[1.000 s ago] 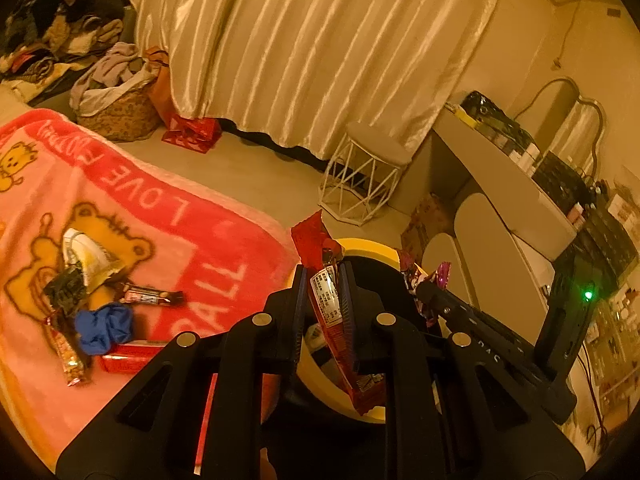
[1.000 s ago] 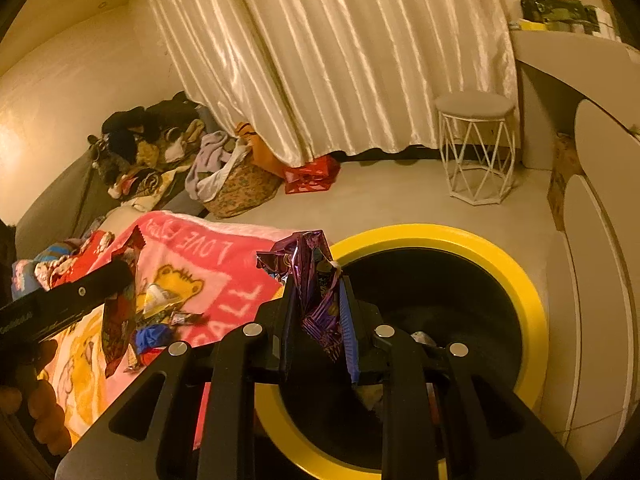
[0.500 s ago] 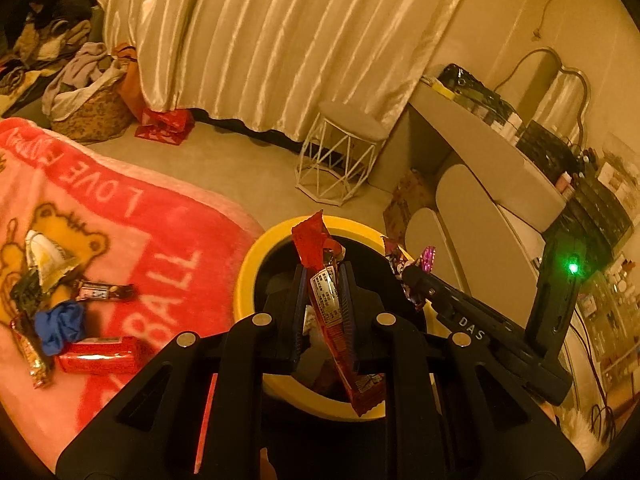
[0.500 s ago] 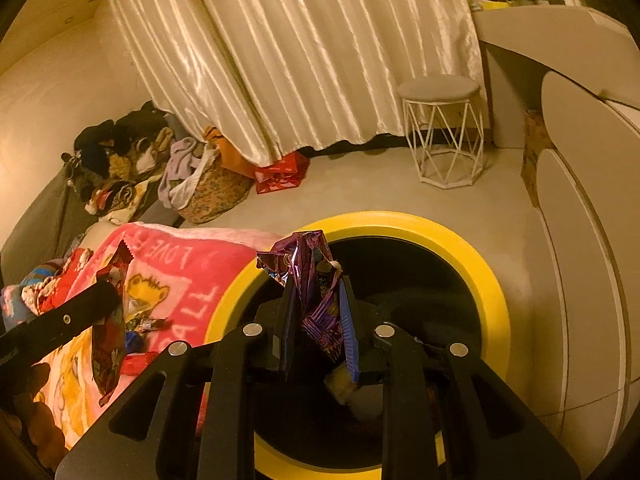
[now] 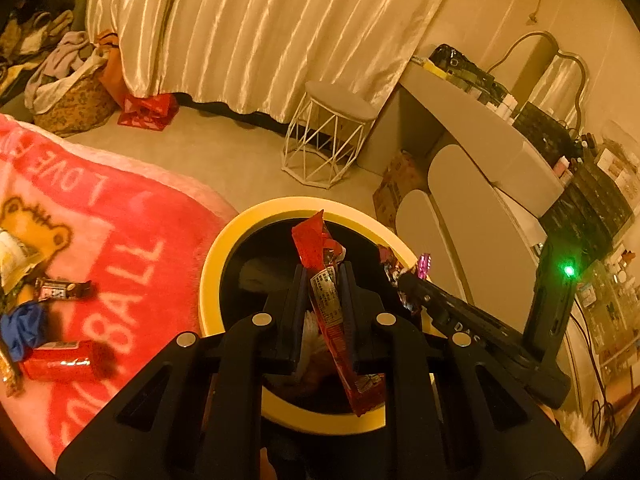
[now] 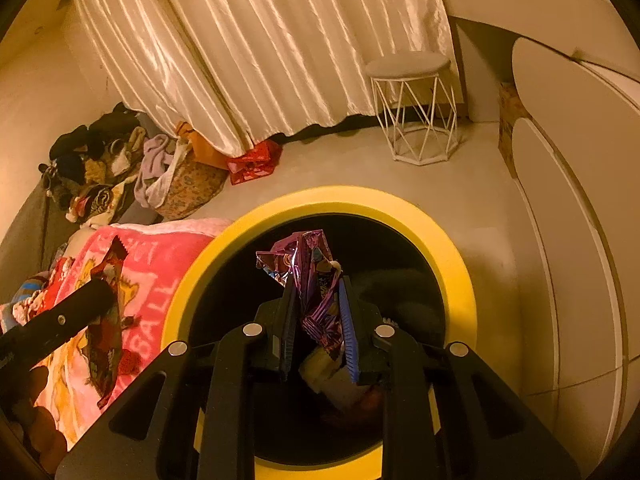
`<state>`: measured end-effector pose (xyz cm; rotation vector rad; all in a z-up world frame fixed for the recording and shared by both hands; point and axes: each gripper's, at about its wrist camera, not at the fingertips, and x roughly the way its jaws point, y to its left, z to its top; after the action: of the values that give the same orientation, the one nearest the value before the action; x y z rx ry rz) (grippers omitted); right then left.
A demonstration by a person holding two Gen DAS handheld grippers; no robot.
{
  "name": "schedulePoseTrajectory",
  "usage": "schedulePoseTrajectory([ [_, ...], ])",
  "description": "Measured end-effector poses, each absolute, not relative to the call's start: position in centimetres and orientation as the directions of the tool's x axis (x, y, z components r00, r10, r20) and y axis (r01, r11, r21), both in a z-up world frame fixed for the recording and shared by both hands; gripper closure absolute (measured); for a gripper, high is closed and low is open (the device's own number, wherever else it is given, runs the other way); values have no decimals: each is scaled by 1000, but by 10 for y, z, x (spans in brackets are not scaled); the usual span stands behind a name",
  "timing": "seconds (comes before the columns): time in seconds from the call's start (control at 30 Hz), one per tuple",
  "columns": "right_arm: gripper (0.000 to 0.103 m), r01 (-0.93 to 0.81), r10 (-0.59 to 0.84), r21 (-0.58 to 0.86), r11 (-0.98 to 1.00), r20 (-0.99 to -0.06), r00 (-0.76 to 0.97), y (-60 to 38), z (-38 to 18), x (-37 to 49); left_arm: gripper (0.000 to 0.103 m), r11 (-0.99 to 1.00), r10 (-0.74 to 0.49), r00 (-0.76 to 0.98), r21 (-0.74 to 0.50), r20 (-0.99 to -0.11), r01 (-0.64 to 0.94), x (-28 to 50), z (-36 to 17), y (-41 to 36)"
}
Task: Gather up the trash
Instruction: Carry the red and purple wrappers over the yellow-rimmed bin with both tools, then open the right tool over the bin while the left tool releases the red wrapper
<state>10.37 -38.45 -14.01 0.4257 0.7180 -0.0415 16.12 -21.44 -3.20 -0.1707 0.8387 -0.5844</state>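
Far left, a pink blanket (image 5: 120, 240) with a bear print is lying spread out, with trash sitting on it: a small dark candy wrapper (image 5: 60, 290), a blue crumpled piece (image 5: 22, 330) and a red packet (image 5: 60, 364), all near each other at the left edge. Behind, a clothes pile (image 6: 92, 168) and a patterned bag (image 5: 68, 104) are sitting below the cream curtain (image 5: 260, 32), with a red bag (image 5: 146, 108) on the floor just beside.

Center, the left gripper (image 5: 320, 292) is clamping a red snack wrapper (image 5: 326, 300) between its jaws; the wrapper is sticking up above the fingers and hanging down below them, over the opening of the yellow-rimmed bin (image 5: 212, 276). The bin is standing on the floor, touching the blanket edge. Its inside is dark, with some pale trash showing at the bottom, too dim to identify.

Right of that, the right gripper (image 6: 316, 312) is pinching a crumpled purple wrapper (image 6: 308, 280), also hanging over the bin mouth (image 6: 452, 264). In the left view this gripper is reaching in from the right with a green light glowing on its body.

Further right, a white wire stool (image 6: 416, 120) is standing by the curtain, and a white desk (image 5: 480, 144) cluttered with small items is running along the right wall.
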Motion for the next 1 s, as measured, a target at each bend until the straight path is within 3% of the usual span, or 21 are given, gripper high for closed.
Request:
schedulePoseTrajectory([
  [0.37, 81, 204, 126, 390, 898, -672, 730, -394, -151, 105, 90, 821, -563, 468, -394, -681, 413, 187, -56, -228],
  [0.47, 78, 213, 124, 392, 895, -677, 726, -395, -152, 105, 73, 818, -571, 461, -421, -679, 392, 191, -58, -224],
  [0.6, 63, 225, 118, 398, 889, -676, 727, -398, -152, 103, 39, 813, -580, 478, -432, -659, 390, 185, -53, -219],
  [0.7, 55, 229, 114, 399, 888, -673, 731, -398, -150, 101, 23, 809, -588, 494, -453, -640, 375, 180, -49, -212],
  [0.87, 48, 220, 116, 403, 888, -661, 741, -395, -145, 99, 11, 810, -587, 510, -456, -629, 369, 174, -44, -207],
  [1.0, 44, 206, 109, 389, 898, -649, 753, -390, -137, 96, 11, 824, -566, 543, -438, -620, 359, 167, -35, -200],
])
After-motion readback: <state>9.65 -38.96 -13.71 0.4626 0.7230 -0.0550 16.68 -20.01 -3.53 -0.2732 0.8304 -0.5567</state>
